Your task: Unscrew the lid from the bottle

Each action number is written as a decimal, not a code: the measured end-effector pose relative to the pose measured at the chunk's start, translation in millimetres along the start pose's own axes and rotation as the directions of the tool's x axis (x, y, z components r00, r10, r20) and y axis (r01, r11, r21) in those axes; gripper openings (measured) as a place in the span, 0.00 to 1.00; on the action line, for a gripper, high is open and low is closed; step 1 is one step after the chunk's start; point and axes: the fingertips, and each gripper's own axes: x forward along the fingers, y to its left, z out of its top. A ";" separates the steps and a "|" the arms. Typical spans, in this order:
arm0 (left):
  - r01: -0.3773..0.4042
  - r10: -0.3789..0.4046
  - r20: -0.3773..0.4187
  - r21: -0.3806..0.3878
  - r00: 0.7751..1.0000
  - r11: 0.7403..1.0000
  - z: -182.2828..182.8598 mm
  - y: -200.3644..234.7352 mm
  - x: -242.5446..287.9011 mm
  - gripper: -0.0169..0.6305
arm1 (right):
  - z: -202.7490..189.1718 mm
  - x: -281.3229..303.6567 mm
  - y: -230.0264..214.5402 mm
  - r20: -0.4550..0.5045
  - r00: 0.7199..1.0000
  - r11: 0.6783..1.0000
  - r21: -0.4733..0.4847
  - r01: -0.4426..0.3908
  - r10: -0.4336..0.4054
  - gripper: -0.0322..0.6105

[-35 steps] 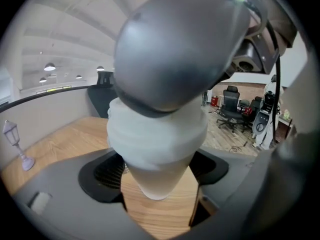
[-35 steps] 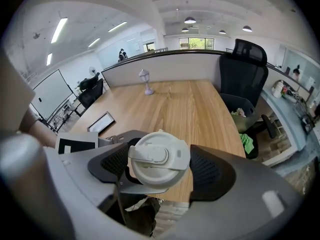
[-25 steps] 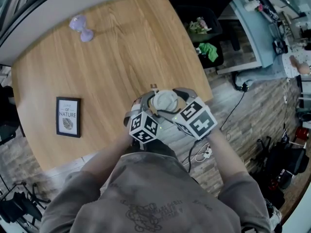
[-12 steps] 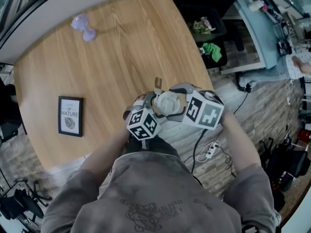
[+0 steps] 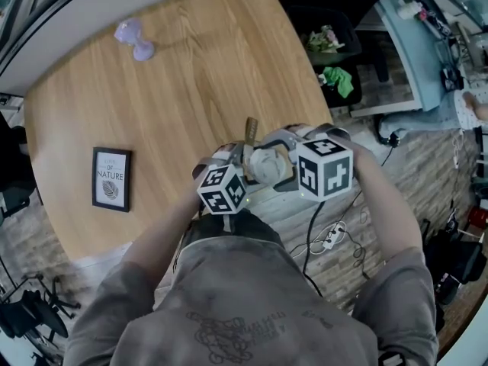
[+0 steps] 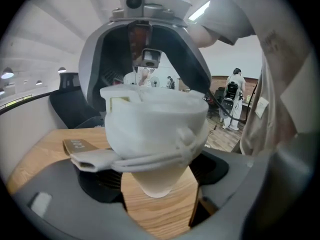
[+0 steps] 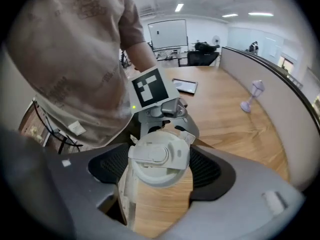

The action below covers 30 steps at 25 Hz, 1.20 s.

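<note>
A white bottle [image 6: 152, 134] with a carry strap is held in the air over the front edge of the wooden table [image 5: 175, 105]. My left gripper [image 6: 156, 171] is shut on the bottle's body, with a black pad against each side. The round white lid [image 7: 159, 156] faces the right gripper view. My right gripper [image 7: 160, 176] is shut on that lid from the opposite end. In the head view the bottle [image 5: 267, 166] sits between the left gripper [image 5: 240, 170] and the right gripper [image 5: 284, 165], close to the person's chest.
A framed print [image 5: 111, 178] lies at the table's left. A small purple object [image 5: 134, 40] stands at the far edge. A black bin [image 5: 335, 52] stands to the right of the table, and cables [image 5: 328, 239] lie on the floor there.
The right gripper has turned about the lid, its marker cube swinging round and rightwards. Both grippers and the bottle have drifted slightly right. The left gripper keeps its hold.
</note>
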 end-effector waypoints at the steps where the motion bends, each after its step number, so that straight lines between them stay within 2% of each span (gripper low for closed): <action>1: 0.004 -0.004 -0.003 0.003 1.000 1.000 -0.4 0.0 0.1 0.63 | 0.3 -0.1 1.1 -0.012 1.000 0.999 -0.033 -0.014 0.014 0.67; 5: 0.015 -0.015 -0.004 -0.008 1.000 1.000 -0.1 1.6 0.4 0.63 | 4.5 -9.2 3.3 -0.028 0.998 0.994 -0.093 -0.053 0.051 0.67; 9: 0.009 -0.009 -0.004 -0.009 1.000 1.000 -0.4 1.7 1.1 0.64 | 10.8 -17.9 -0.8 -0.005 1.000 0.997 -0.078 -0.029 0.028 0.67; 11: 0.003 -0.003 -0.005 -0.023 1.000 1.000 -1.0 1.9 1.9 0.64 | 13.3 -21.4 -2.6 0.025 1.000 0.999 -0.042 -0.013 0.014 0.67; 14: -0.007 0.006 -0.010 -0.091 1.000 0.996 -5.0 2.7 1.0 0.64 | 13.6 -26.1 -5.9 0.057 0.998 1.000 0.021 0.023 -0.024 0.67; 18: -0.047 0.044 -0.022 -0.153 0.999 0.987 -14.2 3.1 -6.2 0.64 | 6.4 -32.5 -9.0 0.095 0.991 0.988 0.133 0.081 -0.094 0.67; 24: -0.099 0.105 0.006 -0.285 0.994 0.953 -22.5 6.3 -33.3 0.64 | 10.1 -46.3 -5.5 0.221 0.954 0.944 0.305 0.128 -0.201 0.66; 30: -0.161 0.184 0.038 -0.339 0.982 0.927 -12.1 10.5 -68.7 0.64 | 12.9 -57.6 3.0 0.275 0.911 0.888 0.428 0.168 -0.306 0.66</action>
